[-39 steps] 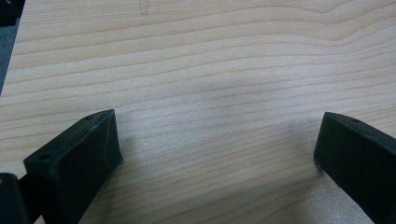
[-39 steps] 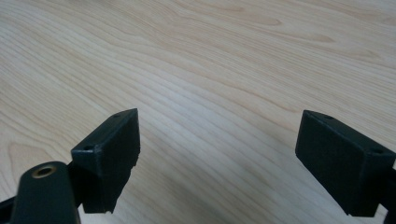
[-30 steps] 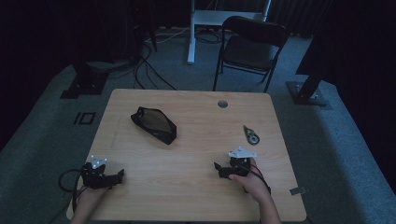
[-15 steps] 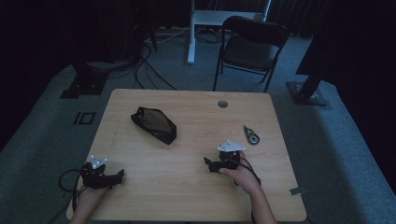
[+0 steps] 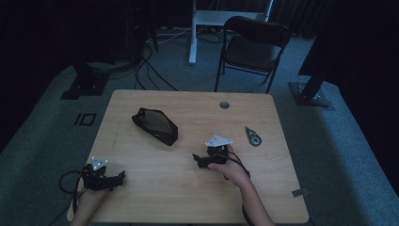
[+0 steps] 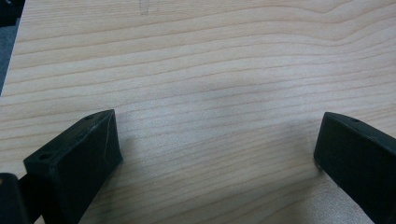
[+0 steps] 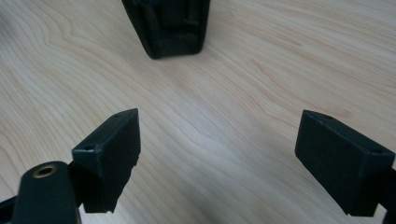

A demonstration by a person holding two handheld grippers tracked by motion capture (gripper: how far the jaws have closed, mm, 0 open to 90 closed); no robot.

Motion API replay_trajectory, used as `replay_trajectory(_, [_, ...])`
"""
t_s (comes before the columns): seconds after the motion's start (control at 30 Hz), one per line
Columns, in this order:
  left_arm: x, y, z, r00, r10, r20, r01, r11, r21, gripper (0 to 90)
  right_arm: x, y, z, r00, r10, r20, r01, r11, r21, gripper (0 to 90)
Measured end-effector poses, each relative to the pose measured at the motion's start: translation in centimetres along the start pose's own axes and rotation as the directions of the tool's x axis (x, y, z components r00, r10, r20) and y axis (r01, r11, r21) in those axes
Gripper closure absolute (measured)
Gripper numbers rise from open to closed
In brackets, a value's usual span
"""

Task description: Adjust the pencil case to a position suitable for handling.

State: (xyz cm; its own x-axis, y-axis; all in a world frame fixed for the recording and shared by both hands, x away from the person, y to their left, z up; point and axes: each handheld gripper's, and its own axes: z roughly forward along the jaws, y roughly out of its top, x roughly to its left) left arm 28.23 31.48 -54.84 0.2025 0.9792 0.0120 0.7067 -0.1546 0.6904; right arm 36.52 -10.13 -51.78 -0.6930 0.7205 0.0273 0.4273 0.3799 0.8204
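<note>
A black mesh pouch (image 5: 155, 125) lies on the wooden table (image 5: 188, 188), left of centre. In the right gripper view its near end (image 7: 167, 25) sits just ahead of the wide-apart jaws. My right gripper (image 5: 196, 160) is open, held low over the table's middle and pointing left toward the pouch. My left gripper (image 5: 120, 176) rests near the front left corner, open, with bare wood between its jaws (image 6: 215, 154). A small dark tape dispenser (image 5: 253, 136) lies to the right of the right hand.
A round cable hole (image 5: 224, 104) sits near the table's far edge. Behind the table stand a dark folding chair (image 5: 251, 44) and a white desk frame (image 5: 226, 19). Cables and stand bases lie on the grey carpet at left and right.
My right gripper has moved left and slightly forward, away from the tape dispenser and closer to the pouch. The left gripper has stayed put.
</note>
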Motion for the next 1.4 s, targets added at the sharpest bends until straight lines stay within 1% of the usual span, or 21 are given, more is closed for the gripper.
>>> replay_trajectory(0.27, [0.0, 0.0, 0.0, 1.0, 0.0, 0.0, 0.0, 1.0, 0.0, 0.6, 0.3, 1.3, 1.3, 0.9998, -0.004, -0.018, 0.003, 1.0, -0.025, 14.1])
replay_trajectory(0.4, [0.0, 0.0, 0.0, 1.0, -0.001, 0.0, 0.001, 1.0, 0.0, 0.6, 0.5, 1.9, 1.8, 0.9996, 0.005, -0.027, -0.006, 0.999, -0.032, 14.2])
replay_trajectory(0.47, [0.0, 0.0, 0.0, 1.0, 0.001, 0.0, -0.001, 1.0, 0.0, 0.6, 0.7, 2.1, 2.1, 0.9994, -0.002, -0.034, 0.0, 0.999, -0.036, 16.5])
replay_trajectory(0.53, [0.0, 0.0, 0.0, 1.0, 0.0, 0.0, 0.0, 1.0, 0.0, 0.6, 1.0, 2.4, 2.5, 0.9993, -0.008, -0.036, 0.006, 0.999, -0.038, 16.8])
replay_trajectory(0.63, [0.0, 0.0, 0.0, 1.0, -0.001, -0.001, 0.001, 1.0, -0.001, 0.6, 1.2, 2.9, 3.0, 0.9988, -0.007, -0.048, 0.005, 0.999, -0.05, 16.9])
replay_trajectory(0.67, [0.0, 0.0, 0.0, 1.0, 0.0, -0.001, 0.0, 1.0, -0.001, 0.6, 1.2, 3.1, 3.1, 0.9988, -0.004, -0.048, 0.002, 0.998, -0.055, 18.1])
replay_trajectory(0.7, [0.0, 0.0, 0.0, 1.0, 0.0, 0.0, 0.0, 1.0, 0.0, 0.6, 1.2, 3.2, 3.2, 0.9988, -0.004, -0.049, 0.001, 0.998, -0.055, 19.5])
replay_trajectory(0.8, [0.0, 0.0, 0.0, 1.0, 0.0, -0.001, 0.0, 1.0, -0.001, 0.6, 1.5, 3.7, 3.8, 0.9983, -0.02, -0.055, 0.017, 0.999, -0.051, 20.6])
replay_trajectory(0.9, [0.0, 0.0, 0.0, 1.0, 0.0, -0.001, 0.0, 1.0, 0.0, 0.6, 1.7, 4.1, 4.3, 0.9979, -0.024, -0.06, 0.021, 0.999, -0.05, 21.1])
replay_trajectory(0.97, [0.0, 0.0, 0.0, 1.0, 0.0, 0.0, 0.0, 1.0, 0.0, 0.6, 1.8, 4.2, 4.6, 0.9976, -0.011, -0.069, 0.008, 0.998, -0.056, 22.2])
replay_trajectory(1.0, [0.0, 0.0, 0.0, 1.0, 0.0, -0.001, 0.0, 1.0, -0.001, 0.6, 1.9, 4.3, 4.9, 0.9971, 0.005, -0.077, -0.01, 0.998, -0.062, 22.2])
replay_trajectory(1.07, [0.0, 0.0, 0.0, 1.0, 0.0, -0.001, 0.0, 1.0, 0.0, 0.6, 1.9, 4.5, 5.3, 0.9976, 0.02, -0.067, -0.025, 0.997, -0.069, 24.4])
replay_trajectory(1.13, [0.0, 0.0, 0.0, 1.0, 0.001, 0.0, -0.001, 1.0, 0.001, 0.6, 2.1, 4.6, 5.7, 0.9984, 0.013, -0.056, -0.017, 0.998, -0.068, 24.9])
replay_trajectory(1.2, [0.0, 0.0, 0.0, 1.0, 0.0, -0.001, 0.0, 1.0, 0.0, 0.6, 2.1, 4.8, 6.1, 0.9993, 0.009, -0.036, -0.012, 0.997, -0.081, 28.4])
replay_trajectory(1.23, [0.0, 0.0, 0.0, 1.0, 0.0, -0.001, 0.0, 1.0, 0.0, 0.6, 2.0, 4.9, 6.2, 0.9993, 0.014, -0.033, -0.016, 0.996, -0.084, 28.7])
replay_trajectory(1.27, [0.0, 0.0, 0.0, 1.0, 0.0, -0.001, 0.0, 1.0, -0.001, 0.6, 1.9, 4.9, 6.3, 0.9995, 0.015, -0.028, -0.017, 0.995, -0.097, 32.5])
replay_trajectory(1.3, [0.0, 0.0, 0.0, 1.0, 0.0, -0.001, 0.0, 1.0, 0.0, 0.6, 1.9, 5.0, 6.4, 0.9996, 0.019, -0.022, -0.022, 0.994, -0.108, 33.6])
replay_trajectory(1.4, [0.0, 0.0, 0.0, 1.0, 0.0, -0.001, 0.0, 1.0, -0.001, 0.6, 2.0, 5.1, 6.9, 0.9999, -0.001, -0.011, -0.001, 0.993, -0.121, 39.4])
